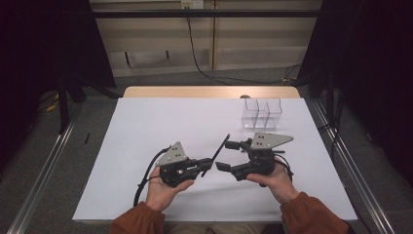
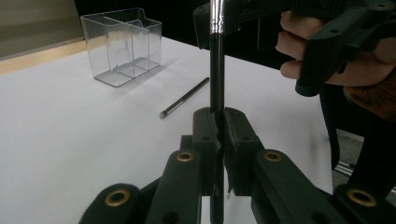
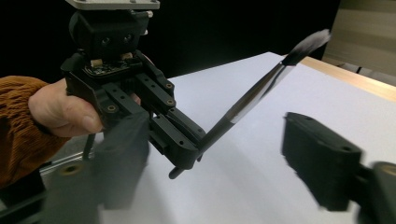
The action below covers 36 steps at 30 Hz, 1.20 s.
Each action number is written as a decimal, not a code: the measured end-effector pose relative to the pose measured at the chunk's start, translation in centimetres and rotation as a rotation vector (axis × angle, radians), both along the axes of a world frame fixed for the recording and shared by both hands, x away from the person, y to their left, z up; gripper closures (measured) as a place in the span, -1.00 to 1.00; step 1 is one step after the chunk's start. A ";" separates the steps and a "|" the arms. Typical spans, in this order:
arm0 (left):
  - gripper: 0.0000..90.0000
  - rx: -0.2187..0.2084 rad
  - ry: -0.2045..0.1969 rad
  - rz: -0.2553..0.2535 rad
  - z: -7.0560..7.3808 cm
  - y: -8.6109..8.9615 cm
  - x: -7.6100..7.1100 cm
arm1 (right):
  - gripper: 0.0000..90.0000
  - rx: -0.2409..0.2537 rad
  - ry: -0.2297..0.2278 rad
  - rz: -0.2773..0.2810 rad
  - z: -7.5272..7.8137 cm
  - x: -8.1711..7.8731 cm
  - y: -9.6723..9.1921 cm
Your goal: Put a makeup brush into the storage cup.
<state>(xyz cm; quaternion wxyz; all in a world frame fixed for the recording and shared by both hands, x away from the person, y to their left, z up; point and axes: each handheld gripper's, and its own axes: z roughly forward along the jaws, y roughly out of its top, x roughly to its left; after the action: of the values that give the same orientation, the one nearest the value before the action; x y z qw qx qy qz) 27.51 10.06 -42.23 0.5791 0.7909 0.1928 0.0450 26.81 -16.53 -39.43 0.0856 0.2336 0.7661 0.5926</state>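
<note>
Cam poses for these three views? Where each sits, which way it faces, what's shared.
High view: above the person's side, facing forward and down on the table; both forearms, left gripper, right gripper.
Left gripper view: on the left gripper, looking along its jaws, shut on the brush, toward the clear box.
Right gripper view: on the right gripper, jaws open, facing the left hand.
Shared: the brush shows in all three views; the box in the first two.

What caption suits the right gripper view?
Left gripper clamps a makeup brush above the white table.
</note>
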 end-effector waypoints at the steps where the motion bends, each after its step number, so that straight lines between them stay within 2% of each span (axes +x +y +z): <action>1: 0.87 -0.001 -0.002 -0.001 0.0 0.0 0.0 | -0.30 0.007 0.006 0.003 0.0 0.1 0.0; 2: 0.87 -0.001 -0.002 -0.001 0.0 0.0 0.0 | -0.16 0.014 0.006 0.007 0.0 0.1 0.0; 5: 0.87 0.004 0.001 -0.005 -0.1 -0.2 0.0 | 0.00 0.018 0.020 0.013 0.1 0.4 -0.1; 7: 0.87 0.002 0.002 -0.007 -0.2 -0.2 0.0 | 0.07 -0.002 0.015 -0.017 0.1 0.5 0.0; 12: 0.87 0.009 0.002 -0.014 -0.3 -0.3 0.0 | 0.35 0.015 0.056 -0.006 -0.2 0.8 -0.1; 18: 0.87 0.012 0.001 -0.019 -0.5 -0.5 -0.1 | 0.67 0.036 0.076 -0.010 -0.3 1.0 -0.2; 26: 0.88 0.031 0.002 -0.034 -0.9 -1.0 -0.2 | 0.84 0.062 0.104 0.024 -0.5 1.0 0.0; 36: 0.87 0.021 -0.001 -0.035 -1.1 -1.0 -0.2 | 0.87 0.070 0.116 0.029 -0.5 0.9 0.2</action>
<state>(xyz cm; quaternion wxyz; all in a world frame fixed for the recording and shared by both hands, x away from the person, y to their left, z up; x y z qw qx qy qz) 27.30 9.11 -43.30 0.5715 0.8002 0.1781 0.0374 27.73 -16.38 -39.94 0.0243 0.2591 0.7519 0.6058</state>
